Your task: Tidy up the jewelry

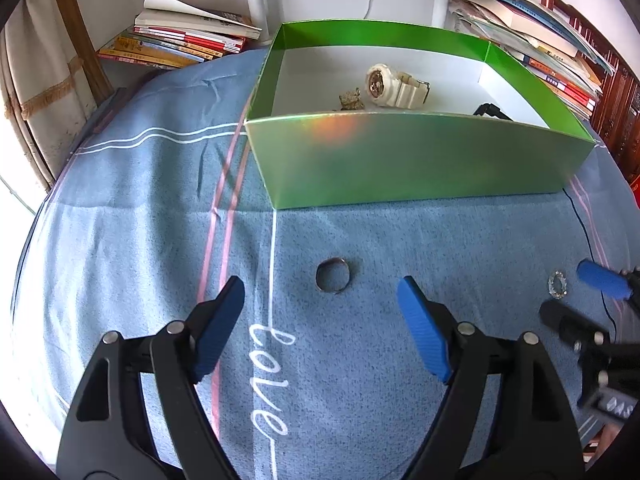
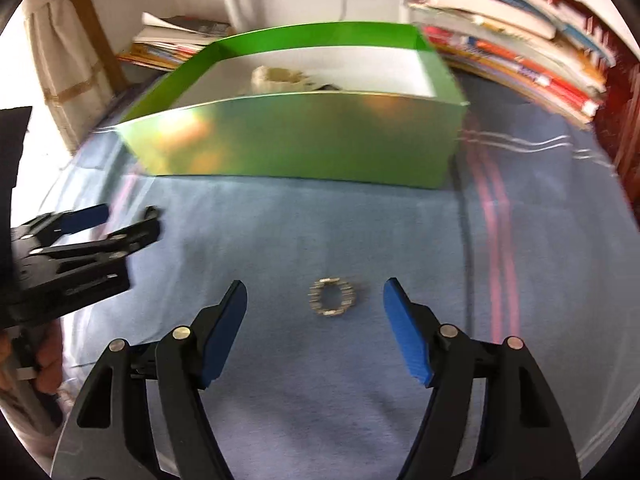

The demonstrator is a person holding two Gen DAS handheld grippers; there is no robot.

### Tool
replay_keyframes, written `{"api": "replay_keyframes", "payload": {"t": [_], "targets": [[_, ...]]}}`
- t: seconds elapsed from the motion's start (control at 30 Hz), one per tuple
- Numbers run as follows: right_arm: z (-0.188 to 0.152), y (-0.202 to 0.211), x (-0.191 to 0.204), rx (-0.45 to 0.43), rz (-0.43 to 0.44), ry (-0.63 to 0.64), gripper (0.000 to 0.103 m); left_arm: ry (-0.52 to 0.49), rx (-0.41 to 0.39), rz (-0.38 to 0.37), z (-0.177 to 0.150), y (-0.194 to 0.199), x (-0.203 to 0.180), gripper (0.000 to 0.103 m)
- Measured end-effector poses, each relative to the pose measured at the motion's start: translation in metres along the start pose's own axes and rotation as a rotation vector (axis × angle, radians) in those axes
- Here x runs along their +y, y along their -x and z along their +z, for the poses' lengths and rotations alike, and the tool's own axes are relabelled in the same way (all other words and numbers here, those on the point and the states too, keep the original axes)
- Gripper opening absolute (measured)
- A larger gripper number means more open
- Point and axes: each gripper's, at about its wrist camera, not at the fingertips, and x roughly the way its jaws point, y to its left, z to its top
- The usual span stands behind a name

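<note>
Black plastic arms with ribbed blue pads form the left tool (image 1: 320, 294), its jaws standing wide apart with nothing between the pads. It hangs over a blue-grey woven cloth (image 1: 140, 208) with white and pink stripes and white stitched lettering, spread across the tabletop. Behind stand a white wall, a white pipe, and slumped stacks of books (image 1: 180, 44) on both sides.

A plain dark metal band ring (image 1: 333, 275) lies flat on the cloth just ahead of the left tool's fingertips, roughly centred on the gap and touching neither pad.

The right tool (image 2: 314, 294), of the same build, is likewise spread open and holding nothing. A silver ring of small linked segments (image 2: 333, 297) lies flat on the cloth in line with its fingertips, between them and clear of both pads. That view is motion-blurred.

Beyond both rings sits a glossy green open-topped cardboard box with a white interior (image 1: 420, 160). Inside lie a cream-coloured wristwatch with a ridged strap (image 1: 394, 86), a small brownish-gold lumpy piece (image 1: 351, 99) just beside it, and a black item (image 1: 490, 111) partly hidden by the front wall.
</note>
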Motion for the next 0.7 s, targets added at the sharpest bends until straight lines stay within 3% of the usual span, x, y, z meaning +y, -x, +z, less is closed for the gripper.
{"api": "replay_keyframes", "payload": {"t": [0.13,0.33,0.43,0.63,0.7], "targets": [[-0.001,-0.007,0.003,0.007,-0.077,0.016,0.070,0.004,0.005,-0.013,0.000,-0.001,-0.001,0.079],[-0.003,-0.013,0.003,0.006,-0.086,0.029,0.069,0.013,0.011,-0.021,0.000,-0.005,0.006,0.078],[-0.003,-0.014,0.002,0.001,-0.082,0.030,0.069,-0.007,0.006,-0.010,0.000,-0.008,0.004,0.058],[-0.006,-0.012,0.000,-0.015,-0.078,0.037,0.069,-0.012,-0.017,-0.047,0.001,-0.007,-0.001,0.034],[-0.008,-0.009,0.001,-0.029,-0.070,0.043,0.053,-0.031,-0.023,-0.045,0.000,-0.006,-0.005,0.028]]}}
